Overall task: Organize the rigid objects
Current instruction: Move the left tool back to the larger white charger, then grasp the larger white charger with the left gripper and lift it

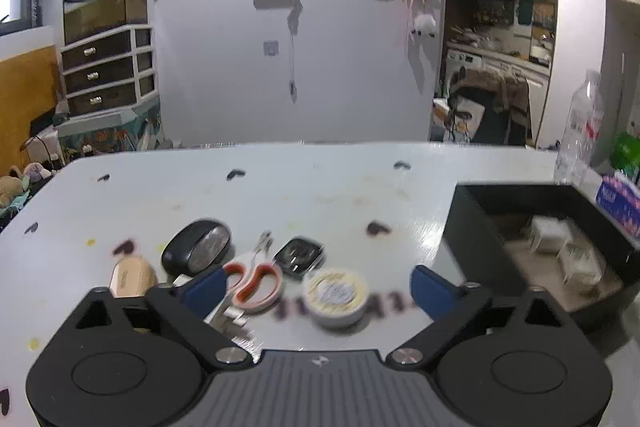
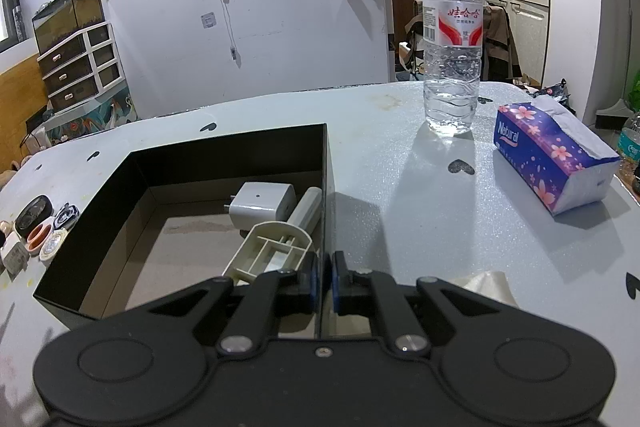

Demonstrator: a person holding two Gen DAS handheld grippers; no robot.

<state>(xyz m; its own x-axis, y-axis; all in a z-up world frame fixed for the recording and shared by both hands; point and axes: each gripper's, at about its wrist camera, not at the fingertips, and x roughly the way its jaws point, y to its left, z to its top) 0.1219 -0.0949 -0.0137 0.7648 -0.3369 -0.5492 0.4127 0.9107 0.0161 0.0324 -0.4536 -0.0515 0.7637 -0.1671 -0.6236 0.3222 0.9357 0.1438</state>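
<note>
A: Starting at the left of the left wrist view, what lies on the pale grey speckled table (image 1: 320, 187)?

B: A small tan wooden block (image 1: 132, 277), then a black oval case with a glossy lid (image 1: 197, 247), then orange-handled scissors (image 1: 254, 281), a dark square smartwatch face (image 1: 299, 255), and a round white tin with a yellowish lid (image 1: 336, 294). They sit close together, blurred.

A: And the left gripper (image 1: 316, 291)?

B: Its blue-padded jaws stand wide apart. The round tin lies between them on the table, and neither pad touches it.

A: Further right?

B: The open black cardboard box (image 1: 472, 227), with white items blurred inside.

A: What does the right wrist view show in it?

B: A white plug-in charger cube (image 2: 262, 205), a white cylinder (image 2: 308, 209) beside it, and a cream ribbed plastic piece (image 2: 272, 251) nearest the camera.

A: The right gripper (image 2: 325, 279)?

B: Its jaws are pinched together on the box's thin right-hand wall.

A: Right of the box?

B: A clear upright water bottle with a red label (image 2: 452, 35), then a purple floral tissue pack (image 2: 552, 163) lying on the table.
</note>
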